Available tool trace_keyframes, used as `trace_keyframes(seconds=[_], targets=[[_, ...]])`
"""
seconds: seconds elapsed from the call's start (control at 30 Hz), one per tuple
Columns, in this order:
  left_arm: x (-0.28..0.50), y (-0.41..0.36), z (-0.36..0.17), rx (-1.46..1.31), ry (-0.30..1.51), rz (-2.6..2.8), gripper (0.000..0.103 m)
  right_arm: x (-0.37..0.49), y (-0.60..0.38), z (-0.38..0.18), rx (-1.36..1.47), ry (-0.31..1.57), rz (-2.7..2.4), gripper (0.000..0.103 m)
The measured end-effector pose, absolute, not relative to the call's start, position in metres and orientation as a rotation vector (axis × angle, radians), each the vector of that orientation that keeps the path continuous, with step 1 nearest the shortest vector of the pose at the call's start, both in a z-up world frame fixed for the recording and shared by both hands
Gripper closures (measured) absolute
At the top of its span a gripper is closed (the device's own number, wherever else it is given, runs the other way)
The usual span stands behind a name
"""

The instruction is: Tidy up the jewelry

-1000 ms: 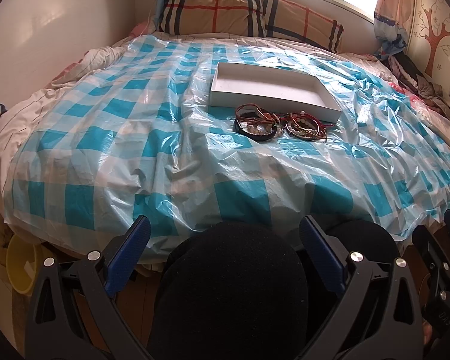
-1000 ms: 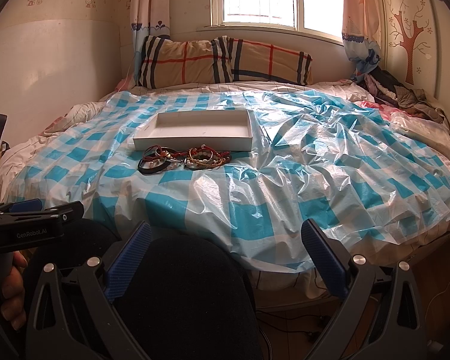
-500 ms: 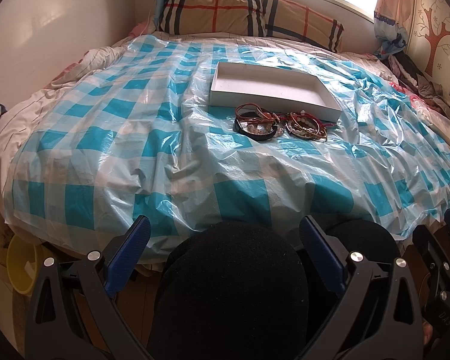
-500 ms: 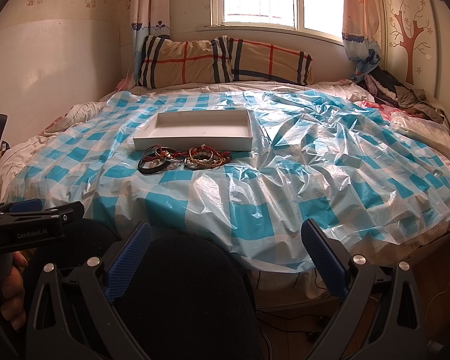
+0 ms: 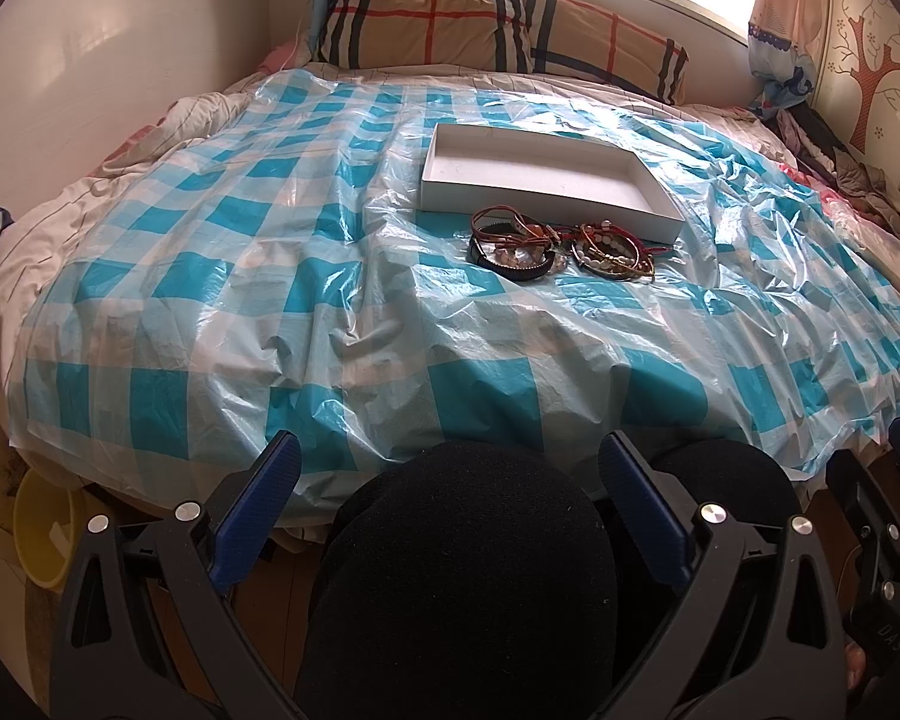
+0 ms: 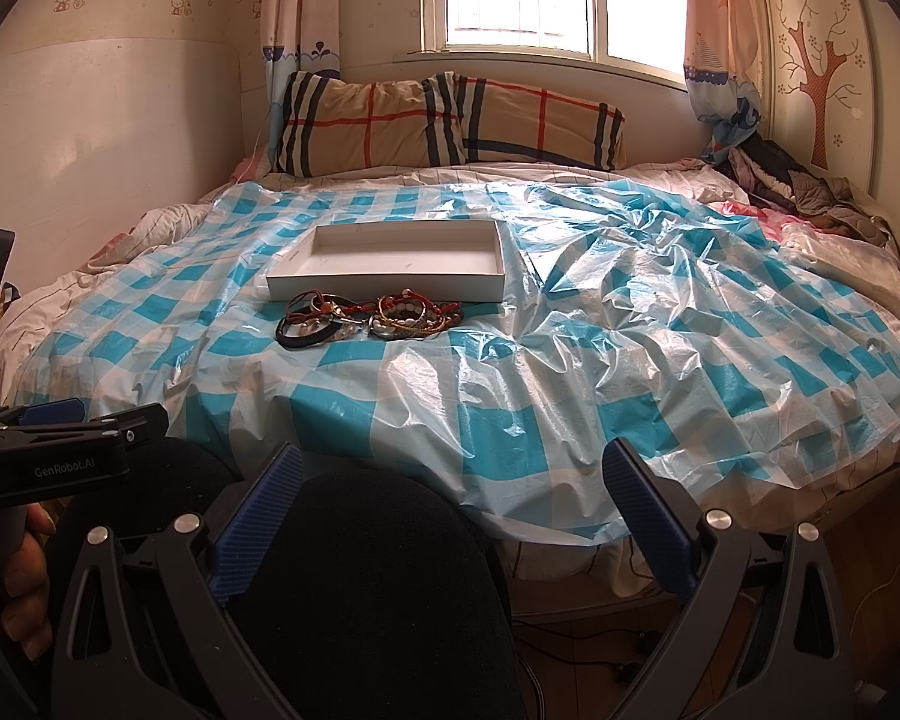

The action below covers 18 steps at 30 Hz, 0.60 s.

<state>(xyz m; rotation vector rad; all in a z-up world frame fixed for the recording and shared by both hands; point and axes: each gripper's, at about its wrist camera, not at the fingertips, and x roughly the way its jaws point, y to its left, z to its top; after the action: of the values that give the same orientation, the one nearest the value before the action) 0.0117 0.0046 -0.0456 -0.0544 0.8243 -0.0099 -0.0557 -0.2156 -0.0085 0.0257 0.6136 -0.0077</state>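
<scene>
— Moved since a second ago? Nothing. Left wrist view: left gripper (image 5: 447,483) spread wide, empty, low over a black-clad knee (image 5: 462,570), well short of the bed (image 5: 150,276).

— And the jewelry?

— Bracelets (image 5: 561,245) heaped on the checked plastic sheet (image 5: 306,276), just in front of the empty white box (image 5: 546,180).

— Right wrist view?

— Right gripper (image 6: 447,489) equally wide, holding nothing. Same heap, same box. Probably not begun yet: reach first.

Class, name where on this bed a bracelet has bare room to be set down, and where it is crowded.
Free: the inside of the white tray; the checked plastic sheet right of the tray; the sheet's near strip between the bracelet pile and the bed edge. Crowded: the pile right against the tray's front wall, bracelets overlapping.
</scene>
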Motion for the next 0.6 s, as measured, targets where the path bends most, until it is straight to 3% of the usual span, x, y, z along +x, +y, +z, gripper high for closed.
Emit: trace_keyframes(seconds=[0.6], targets=[[0.0123,0.0045,-0.0451,-0.055,0.826,-0.01,0.008,-0.0557,-0.2157,-0.0084,0.026,0.615,-0.008,0.007]])
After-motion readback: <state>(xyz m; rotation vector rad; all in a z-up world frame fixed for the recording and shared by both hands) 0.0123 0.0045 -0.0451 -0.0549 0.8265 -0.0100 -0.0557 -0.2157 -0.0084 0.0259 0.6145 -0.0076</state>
